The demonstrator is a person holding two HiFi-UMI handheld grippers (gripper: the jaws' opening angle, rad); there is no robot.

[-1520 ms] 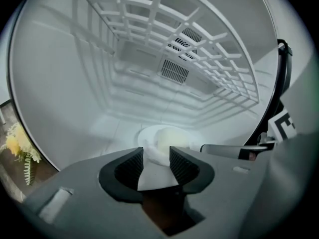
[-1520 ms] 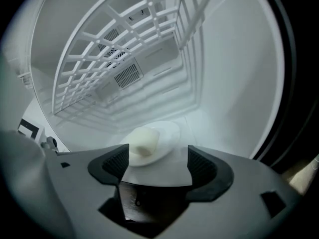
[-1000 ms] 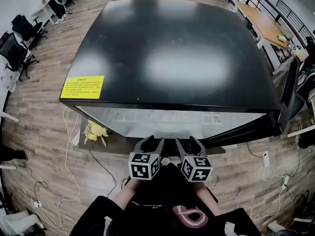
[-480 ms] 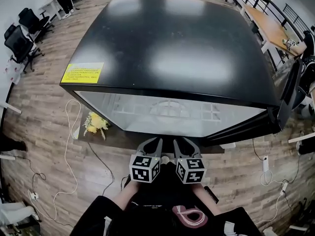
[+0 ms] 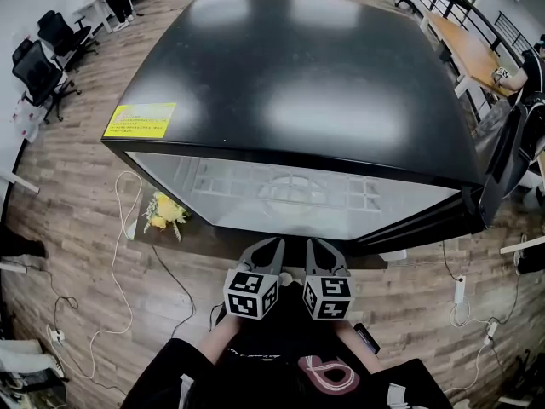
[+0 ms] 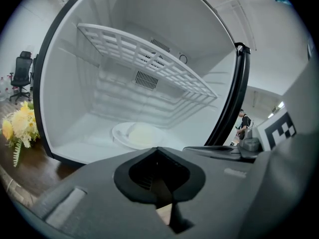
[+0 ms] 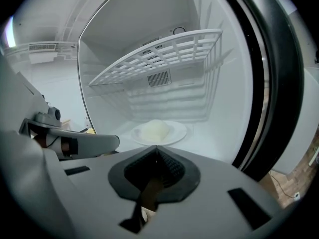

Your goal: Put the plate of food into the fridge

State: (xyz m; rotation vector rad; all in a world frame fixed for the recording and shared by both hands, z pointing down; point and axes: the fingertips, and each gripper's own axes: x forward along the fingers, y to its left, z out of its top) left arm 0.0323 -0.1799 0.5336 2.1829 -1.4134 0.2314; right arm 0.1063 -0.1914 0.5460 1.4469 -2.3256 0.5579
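Note:
The white plate of food [image 6: 137,135] [image 7: 158,131], with a pale mound on it, sits on the floor of the open black fridge [image 5: 298,83], under the white wire shelf [image 6: 149,59] [image 7: 159,56]. In the head view the plate [image 5: 294,191] shows faintly through the shelf. My left gripper [image 5: 271,250] [image 6: 157,148] and right gripper [image 5: 317,250] [image 7: 157,148] hang side by side in front of the fridge opening, outside it and short of the plate. Both are shut, with nothing between their jaws.
The fridge door [image 5: 502,164] stands open at the right. A bunch of yellow flowers [image 5: 162,214] [image 6: 17,126] lies on the wooden floor left of the fridge, with cables [image 5: 119,228] nearby. Office chairs [image 5: 38,58] stand far left, and a desk [image 5: 464,45] far right.
Both grippers' jaws have closed from open. The head view has shifted, so more of the fridge's inside and the plate now show.

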